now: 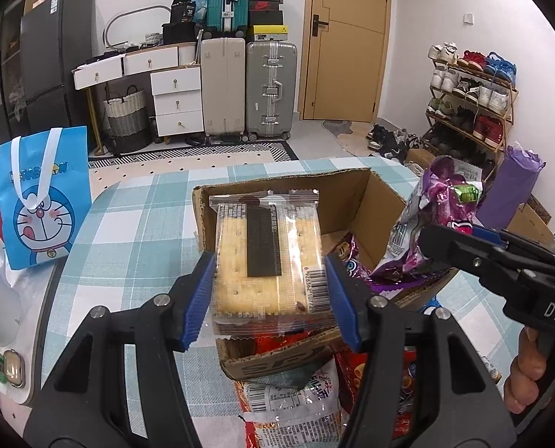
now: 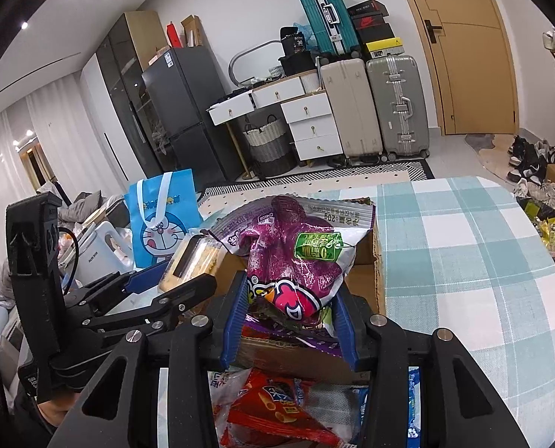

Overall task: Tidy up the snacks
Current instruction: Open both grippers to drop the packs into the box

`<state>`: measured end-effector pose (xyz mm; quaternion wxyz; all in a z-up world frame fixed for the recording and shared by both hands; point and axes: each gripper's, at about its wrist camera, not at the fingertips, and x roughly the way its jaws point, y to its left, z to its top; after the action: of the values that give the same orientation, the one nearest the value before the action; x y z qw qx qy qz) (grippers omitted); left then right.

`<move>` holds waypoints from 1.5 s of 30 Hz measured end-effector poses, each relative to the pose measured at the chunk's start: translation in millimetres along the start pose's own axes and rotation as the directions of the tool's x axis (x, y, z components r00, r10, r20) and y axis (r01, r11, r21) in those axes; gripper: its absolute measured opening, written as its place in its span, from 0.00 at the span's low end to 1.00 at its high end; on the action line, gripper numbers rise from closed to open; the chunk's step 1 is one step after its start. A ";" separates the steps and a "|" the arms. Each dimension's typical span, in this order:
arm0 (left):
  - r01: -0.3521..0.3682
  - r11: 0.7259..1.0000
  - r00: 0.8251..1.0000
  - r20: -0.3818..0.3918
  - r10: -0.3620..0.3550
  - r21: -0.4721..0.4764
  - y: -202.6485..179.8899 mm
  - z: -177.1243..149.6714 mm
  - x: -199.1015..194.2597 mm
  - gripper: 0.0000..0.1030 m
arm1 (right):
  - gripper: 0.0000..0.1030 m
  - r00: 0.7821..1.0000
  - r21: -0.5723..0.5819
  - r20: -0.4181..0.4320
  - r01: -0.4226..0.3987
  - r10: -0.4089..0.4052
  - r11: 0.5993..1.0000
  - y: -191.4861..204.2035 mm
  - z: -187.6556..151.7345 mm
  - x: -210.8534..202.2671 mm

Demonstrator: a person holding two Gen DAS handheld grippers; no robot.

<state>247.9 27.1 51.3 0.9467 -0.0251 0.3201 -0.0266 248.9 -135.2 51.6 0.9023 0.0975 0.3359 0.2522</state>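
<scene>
My left gripper (image 1: 270,295) is shut on a clear pack of square crackers (image 1: 268,261) and holds it above the open cardboard box (image 1: 374,201). The pack also shows in the right wrist view (image 2: 193,261). My right gripper (image 2: 290,321) is shut on a purple snack bag (image 2: 296,254) with a green label, held over the same box (image 2: 378,261). That bag and my right gripper (image 1: 437,242) show at the right of the left wrist view. More snack packs, red (image 2: 277,410) and white (image 1: 296,399), lie in front of the box.
The box stands on a table with a teal checked cloth (image 2: 464,261). A blue Doraemon bag (image 1: 42,201) stands at the table's left edge. A purple roll (image 1: 508,190) stands to the right. Suitcases, drawers and a shoe rack stand behind.
</scene>
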 end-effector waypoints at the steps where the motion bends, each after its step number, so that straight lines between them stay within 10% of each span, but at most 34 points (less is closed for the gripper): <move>1: 0.000 1.000 1.000 -0.004 0.000 0.000 0.2 -0.8 2.6 0.53 | 0.42 1.000 0.000 -0.004 0.000 0.000 1.000 -0.9 0.0 1.5; 24: 0.017 0.999 0.999 -0.029 -0.016 0.042 -4.0 -9.7 22.1 0.54 | 0.54 0.998 -0.054 -0.010 0.066 -0.067 0.996 -1.7 -6.4 -1.6; 28: 0.032 0.999 0.999 -0.022 -0.031 0.032 -3.9 -9.9 10.4 0.78 | 0.73 0.997 -0.028 0.030 0.074 -0.073 0.997 -8.9 -9.7 -20.8; 34: 0.050 0.999 0.999 -0.009 -0.050 0.021 -3.6 -16.5 -19.7 0.87 | 0.97 0.997 -0.029 0.015 0.072 -0.072 0.997 -12.0 -20.3 -41.7; 45: 0.027 1.000 0.999 -0.022 -0.027 -0.002 4.7 -48.6 -63.8 0.99 | 0.99 0.998 -0.018 -0.031 0.059 -0.059 0.998 -11.8 -53.7 -63.0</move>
<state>168.0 34.6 51.0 0.9427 -0.0298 0.3301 -0.0393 177.5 -177.8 42.0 0.9047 0.0760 0.3505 0.2298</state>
